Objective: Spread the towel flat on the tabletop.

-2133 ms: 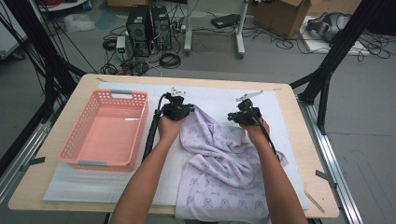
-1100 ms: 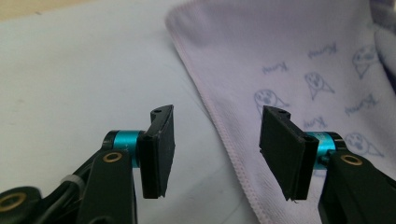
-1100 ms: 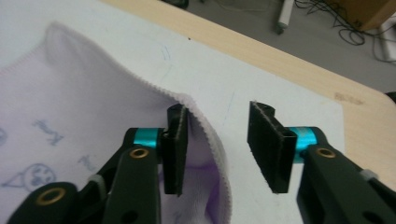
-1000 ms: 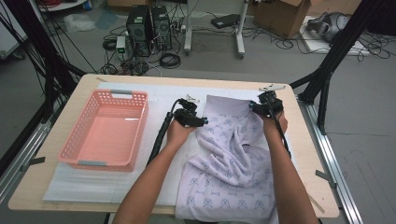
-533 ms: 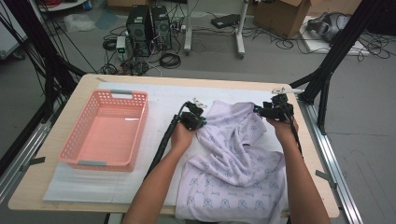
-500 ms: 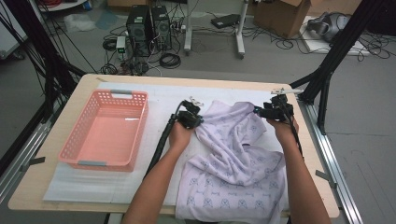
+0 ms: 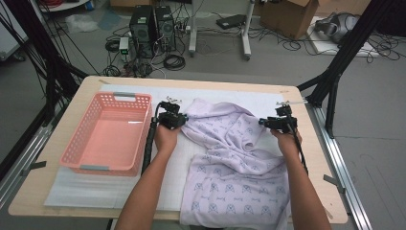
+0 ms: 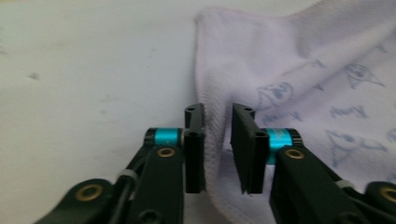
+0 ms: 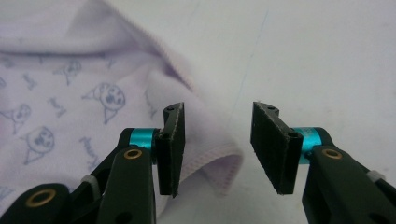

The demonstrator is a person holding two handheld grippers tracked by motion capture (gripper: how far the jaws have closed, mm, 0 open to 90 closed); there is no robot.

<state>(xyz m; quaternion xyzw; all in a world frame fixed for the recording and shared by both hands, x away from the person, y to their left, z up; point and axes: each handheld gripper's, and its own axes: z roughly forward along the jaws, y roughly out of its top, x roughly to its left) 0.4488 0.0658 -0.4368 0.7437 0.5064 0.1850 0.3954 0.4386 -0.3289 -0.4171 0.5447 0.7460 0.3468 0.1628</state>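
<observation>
The left gripper has just been opening; its 2 jaws straddle the towel hem without pinching. The right gripper gapes over a corner. Close both fully before pulling outward.

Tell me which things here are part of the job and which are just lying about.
Part of the job:
- lilac printed towel
- left gripper, jaws a little apart around the towel's edge
- right gripper, jaws open at a towel corner

Lying about:
- pink basket
- computer towers on the floor
- cardboard box
</observation>
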